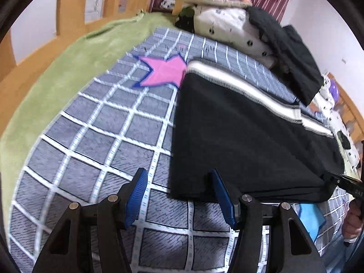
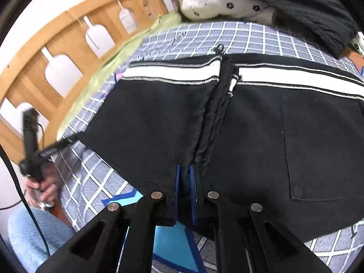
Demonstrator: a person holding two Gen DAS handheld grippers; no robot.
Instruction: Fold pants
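Observation:
Black pants [image 1: 238, 134] with a white side stripe lie folded on the checked blanket [image 1: 109, 122]. My left gripper [image 1: 178, 177] is open, its blue pads at the pants' near left corner, one pad over the blanket and one at the fabric edge. In the right wrist view the pants [image 2: 261, 125] show a back pocket and a folded edge down the middle. My right gripper [image 2: 185, 170] is shut on the pants' near edge at that fold. The left gripper [image 2: 54, 146] shows at the left, and the right gripper [image 1: 341, 179] shows at the right edge of the left wrist view.
A pink star [image 1: 163, 70] is on the blanket beside the pants. A green cover [image 1: 75, 61] and wooden bed rail [image 2: 68, 36] run along the far side. A pillow [image 1: 229, 27] and dark clothes [image 1: 293, 52] lie at the head. A blue patch [image 2: 173, 245] lies below the gripper.

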